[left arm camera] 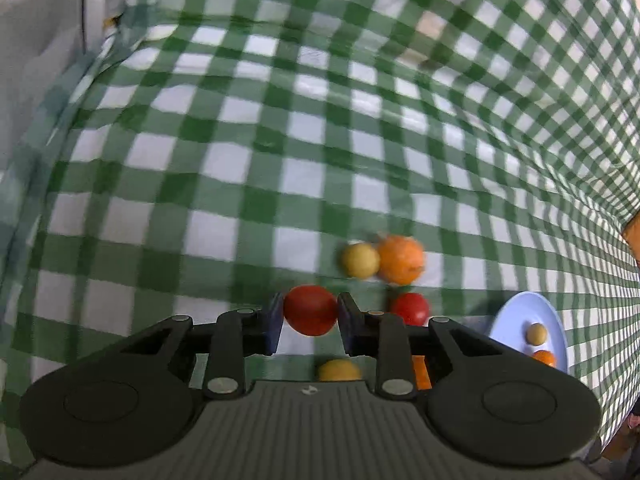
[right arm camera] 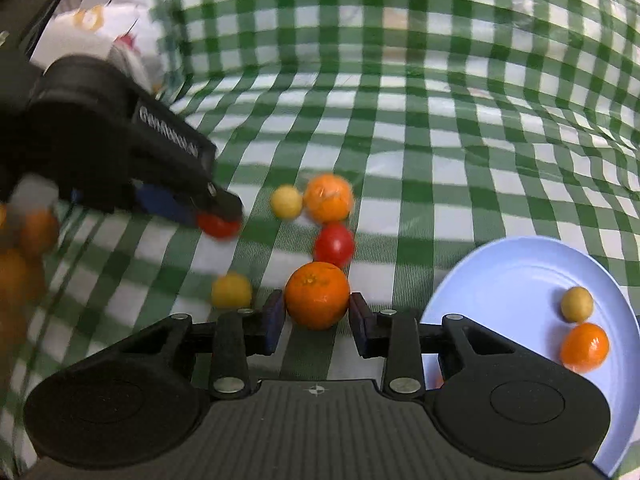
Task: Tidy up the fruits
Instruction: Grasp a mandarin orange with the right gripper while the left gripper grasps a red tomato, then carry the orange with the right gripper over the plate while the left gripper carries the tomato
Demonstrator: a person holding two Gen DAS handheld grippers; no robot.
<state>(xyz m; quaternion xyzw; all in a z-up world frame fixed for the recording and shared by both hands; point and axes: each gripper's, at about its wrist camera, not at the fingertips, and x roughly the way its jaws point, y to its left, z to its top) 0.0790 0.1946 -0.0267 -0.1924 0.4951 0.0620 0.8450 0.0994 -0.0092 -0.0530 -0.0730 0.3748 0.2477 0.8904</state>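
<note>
A red tomato (left arm camera: 311,310) is being clasped by the left gripper (left arm camera: 310,320); an orange (right arm camera: 317,295) is being pinched by the right gripper (right arm camera: 316,322). The blue plate (right arm camera: 520,280) is lying just right of it, nearer the right hand.

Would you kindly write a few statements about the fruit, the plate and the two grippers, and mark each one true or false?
1. The left gripper has a red tomato between its jaws. True.
2. The right gripper has a yellow fruit between its jaws. False: an orange sits between them.
3. The blue plate holds two fruits. True: a small yellow fruit and a small orange fruit.
4. The plate holds a red tomato. False: the second tomato lies on the checked cloth.
5. The cloth is red and white. False: green and white.
</note>
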